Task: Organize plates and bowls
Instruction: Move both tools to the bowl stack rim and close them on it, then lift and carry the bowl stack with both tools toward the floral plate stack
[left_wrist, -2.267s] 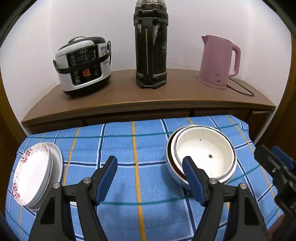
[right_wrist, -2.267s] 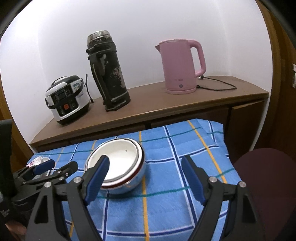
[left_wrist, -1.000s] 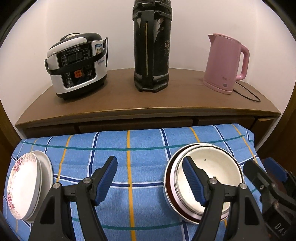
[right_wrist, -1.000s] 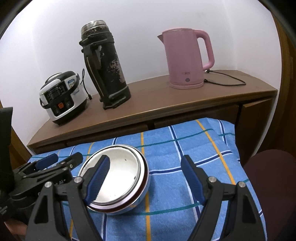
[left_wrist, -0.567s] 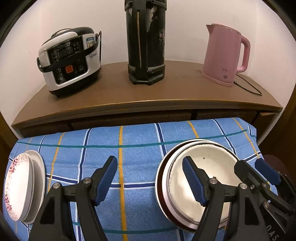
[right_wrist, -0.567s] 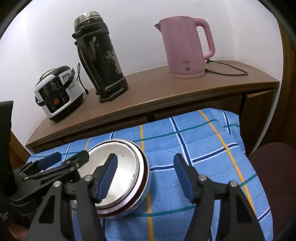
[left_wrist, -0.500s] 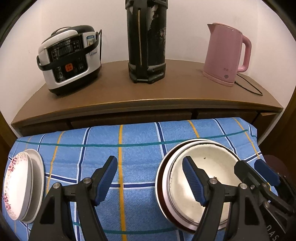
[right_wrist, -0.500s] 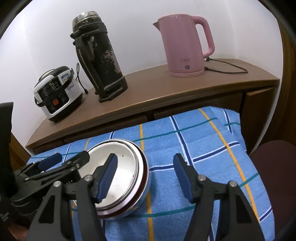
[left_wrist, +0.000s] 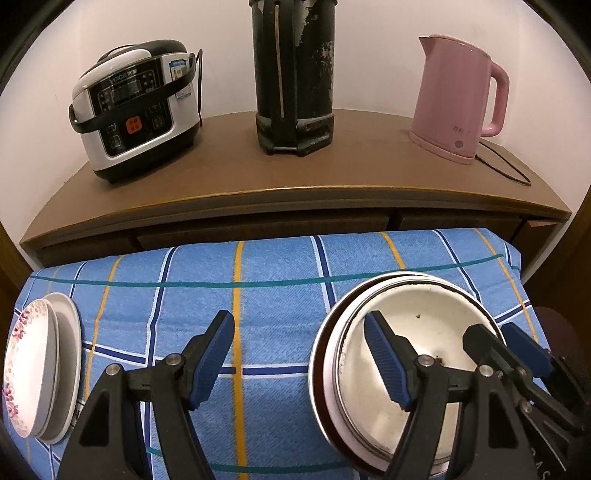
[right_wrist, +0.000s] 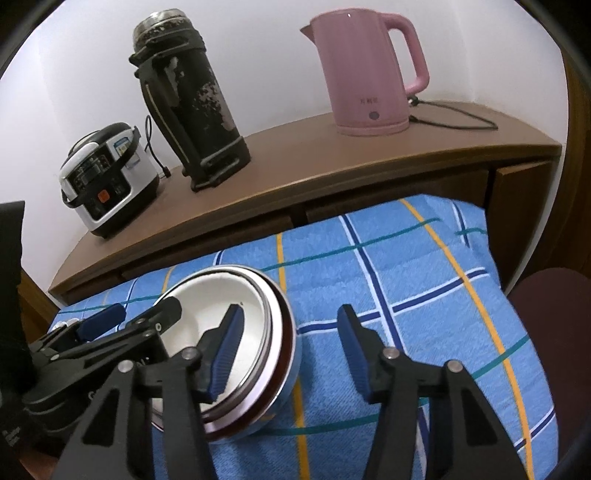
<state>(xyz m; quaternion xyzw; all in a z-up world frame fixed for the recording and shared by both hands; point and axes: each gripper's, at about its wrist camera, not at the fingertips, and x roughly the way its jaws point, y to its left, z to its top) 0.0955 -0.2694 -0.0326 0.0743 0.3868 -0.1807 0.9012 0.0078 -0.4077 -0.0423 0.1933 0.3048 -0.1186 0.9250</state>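
Bowls (left_wrist: 413, 354): a nested stack, white inside with a dark red rim, stood on the right part of the blue checked cloth (left_wrist: 280, 266)
Plates (left_wrist: 37, 369): a small stack, the top one with a pink flower border, lay at the cloth's left edge, well apart from the bowls
Left claw (left_wrist: 299, 354): jaws wide and empty; right pad over the bowls' left rim, left pad over bare cloth
Right claw (right_wrist: 291, 350): jaws had just been closing and stood half-wide, astride the bowls' right rim, left pad inside the top bowl, right pad outside over the cloth; not yet pressing the rim
Bench (left_wrist: 295, 177): brown wood behind the cloth, against a white wall
On the bench: rice cooker (left_wrist: 136, 107) at left, tall black flask (left_wrist: 295, 74) in the middle, pink kettle (left_wrist: 458, 96) with its cord at right
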